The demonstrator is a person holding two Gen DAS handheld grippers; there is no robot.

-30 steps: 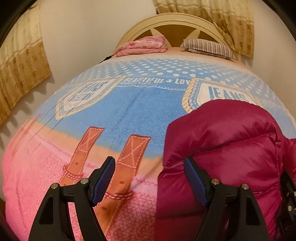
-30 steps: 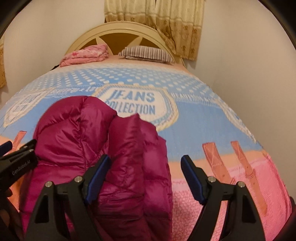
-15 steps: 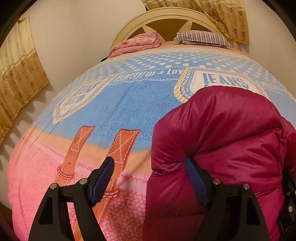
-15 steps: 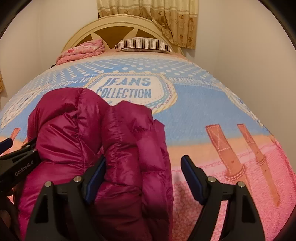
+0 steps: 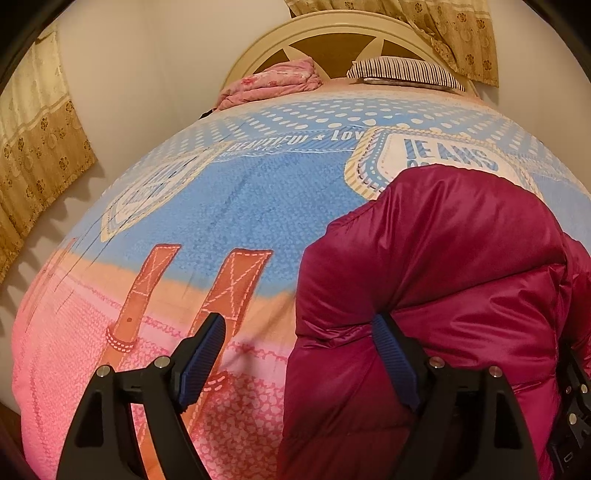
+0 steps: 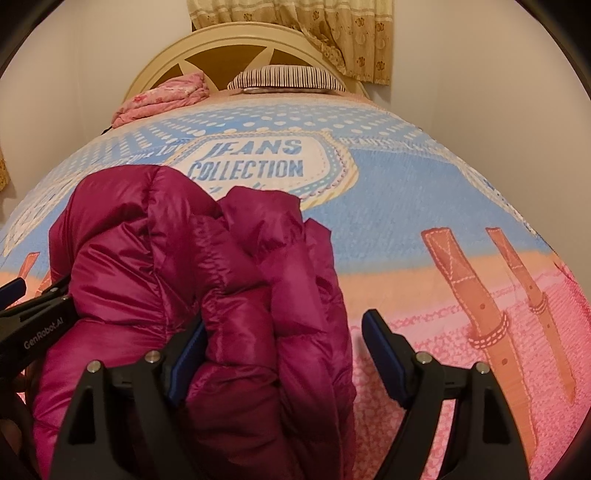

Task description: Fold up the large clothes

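A magenta puffer jacket (image 5: pixel 443 258) lies bunched in a thick fold on the bedspread (image 5: pixel 221 221). My left gripper (image 5: pixel 295 332) hovers over the jacket's left edge. Its jaws are opening: the right finger (image 5: pixel 391 354) rests against the fabric and the left finger (image 5: pixel 203 350) is over bare bedspread, so nothing is gripped. My right gripper (image 6: pixel 284 332) stands open over the right side of the jacket (image 6: pixel 166 258). A puffy fold bulges between its jaws, its left pad (image 6: pixel 184 350) is partly hidden by the fabric, and its right pad (image 6: pixel 380 347) is apart from it.
The bedspread (image 6: pixel 424 206) is blue and pink with a "JEANS COLLECTION" print and brown belt-strap designs. At the headboard (image 5: pixel 332 33) lie a pink folded blanket (image 5: pixel 273 81) and a striped pillow (image 5: pixel 402 70). Walls and curtains (image 5: pixel 33 147) close in on both sides.
Both grippers have sunk closer to the jacket, which now fills more of each view. No fabric has been gripped.
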